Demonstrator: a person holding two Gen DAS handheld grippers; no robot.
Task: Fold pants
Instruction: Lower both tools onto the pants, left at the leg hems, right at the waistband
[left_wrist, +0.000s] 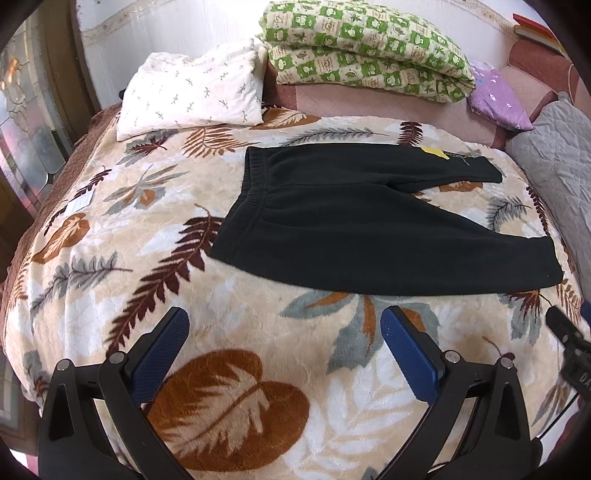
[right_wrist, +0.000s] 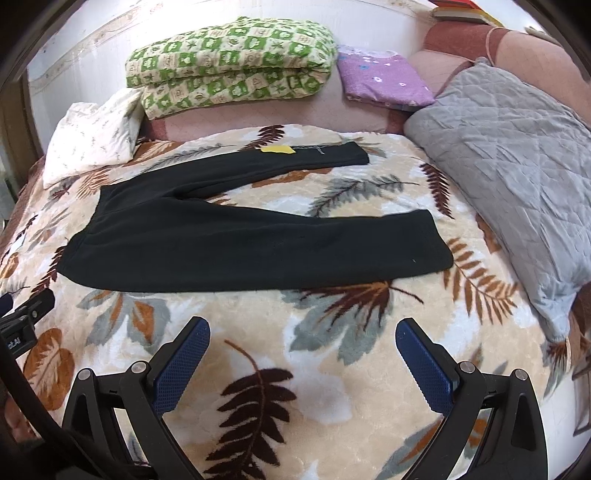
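- Two grippers hover low over the near part of the bed, and neither touches the garment; no fold shows, so the task looks unstarted.
- At the far left, a white pillow (left_wrist: 192, 92) lies at the bed's corner, well clear of the work.
- Next, the left gripper (left_wrist: 282, 345) has its jaws spread wide and holds nothing, with only the leaf-print blanket (left_wrist: 122, 229) beneath it.
- Near the middle, the black pants (left_wrist: 369, 218) lie flat on that blanket, waistband (left_wrist: 245, 192) to the left, legs running right and splayed in a V.
- Beyond them a yellow tag (left_wrist: 435, 151) sits on the far leg.
- Then the right gripper (right_wrist: 303, 345) is likewise fully open and empty, just short of the near leg (right_wrist: 332, 254).
- At the far right, a grey quilted pillow (right_wrist: 509, 162) lies beside the leg ends, not touching them.
- Everything remains, I judge: bring one leg over the other, then fold the length toward the waistband.
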